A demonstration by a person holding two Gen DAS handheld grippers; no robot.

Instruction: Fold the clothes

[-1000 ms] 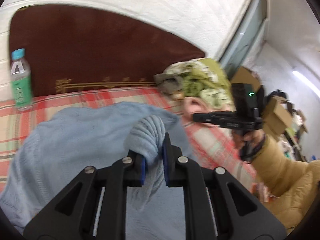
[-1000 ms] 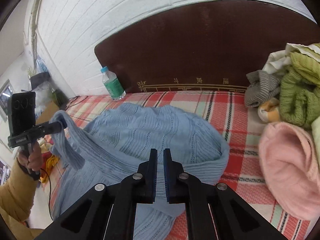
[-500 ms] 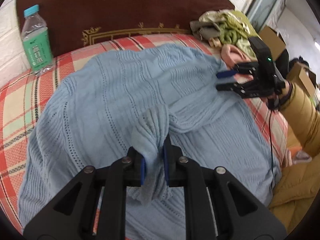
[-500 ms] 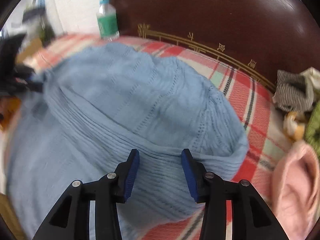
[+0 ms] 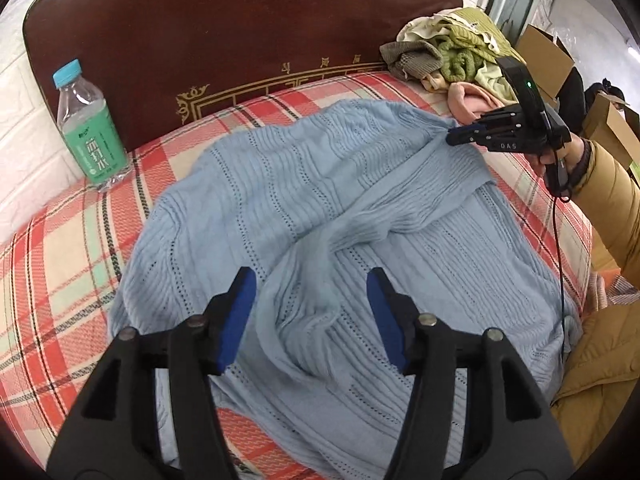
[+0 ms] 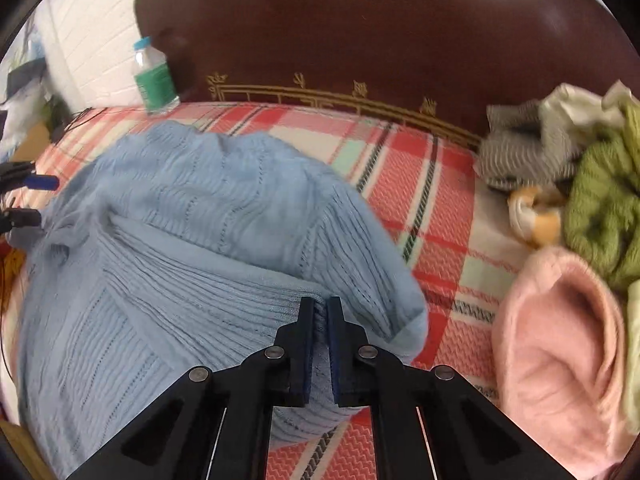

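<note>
Left wrist view: your left gripper (image 5: 310, 316) has just opened, its fingers standing clear of the sleeve. Your right gripper (image 6: 319, 344) has just clamped the blue sweater (image 5: 280, 200) mid-bed (image 5: 60, 280); that thin pinch could slip.

- Your left gripper (image 5: 311, 300): black moulded arms with triangular cut-outs, silver screw heads at the pivots, blue pads (image 5: 236, 320) lining both fingers
- Your right gripper (image 6: 319, 320): same black frame, same silver screws, blue pads along the inner finger faces
- Seen from the left wrist camera, the right unit's body carries white lettering on its side and a small green light on the black block mounted above
- A thin dark cable (image 5: 560, 264) hangs from its handle
- Your sleeve (image 5: 612, 196): mustard-yellow padded jacket, dark band at the wrist
</note>
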